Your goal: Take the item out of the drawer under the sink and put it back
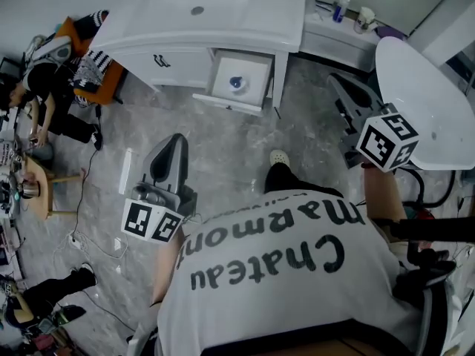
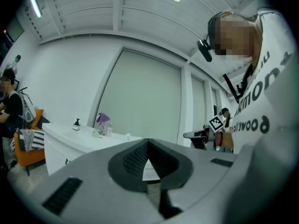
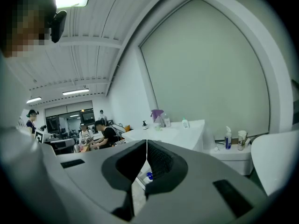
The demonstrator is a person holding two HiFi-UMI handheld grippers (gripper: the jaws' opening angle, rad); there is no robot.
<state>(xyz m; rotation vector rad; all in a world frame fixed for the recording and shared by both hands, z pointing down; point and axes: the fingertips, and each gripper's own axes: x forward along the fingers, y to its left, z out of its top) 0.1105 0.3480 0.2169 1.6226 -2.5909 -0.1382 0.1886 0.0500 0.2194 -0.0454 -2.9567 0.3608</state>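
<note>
The blue item (image 1: 237,84) sits inside the open drawer (image 1: 226,104) under the sink (image 1: 223,13). It looks small and roundish, w/ no clear long axis. Left gripper (image 1: 175,141) has its jaws pressed together, empty. The item lies far and to the right of it. Right gripper (image 1: 340,81) is also closed on nothing, w/ the item to its left at approx. the same depth. Both are well apart from the drawer and neither is clearly nearer. The right one's own view looks into the drawer, so it is prob. better aimed. Jaws must open first.

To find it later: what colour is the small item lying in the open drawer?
Blue; the item in the drawer shows best in the head view.
</note>
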